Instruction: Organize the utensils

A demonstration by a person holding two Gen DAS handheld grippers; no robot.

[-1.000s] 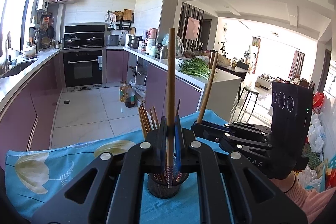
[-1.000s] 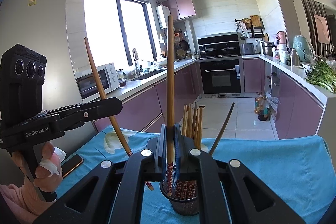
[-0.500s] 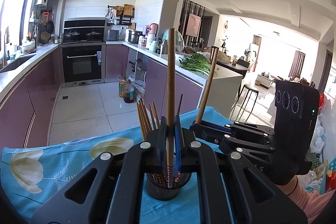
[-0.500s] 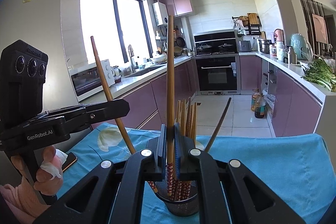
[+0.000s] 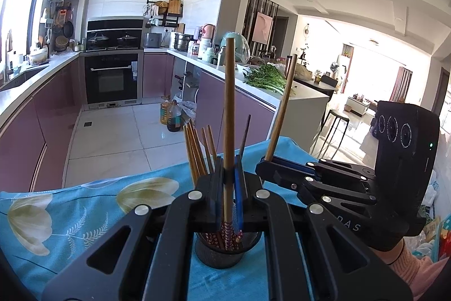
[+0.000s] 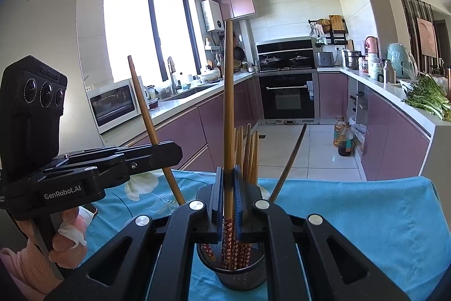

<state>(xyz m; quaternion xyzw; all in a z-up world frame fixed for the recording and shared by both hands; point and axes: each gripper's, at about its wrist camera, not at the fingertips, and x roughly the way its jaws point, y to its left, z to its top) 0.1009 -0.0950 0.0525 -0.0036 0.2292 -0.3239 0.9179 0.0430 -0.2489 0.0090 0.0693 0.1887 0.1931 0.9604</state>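
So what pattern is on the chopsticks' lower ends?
Red with small white flowers on the chopsticks; clearest in the right wrist view.

chopsticks [image 6: 229, 109]: smooth wood | holder [image 6: 239, 272]: black mesh, probably metal | tablecloth [image 6: 352, 216]: matt cloth

Both wrist cameras look forward along their own jaws, very near above the black holder [image 5: 225, 253]. The left view faces the oven [image 5: 111, 78] at 10 o'clock, the right at 1 o'clock; both share it.

"GenRobot.AI" — left gripper [image 6: 169, 154]; perhaps "DAS".
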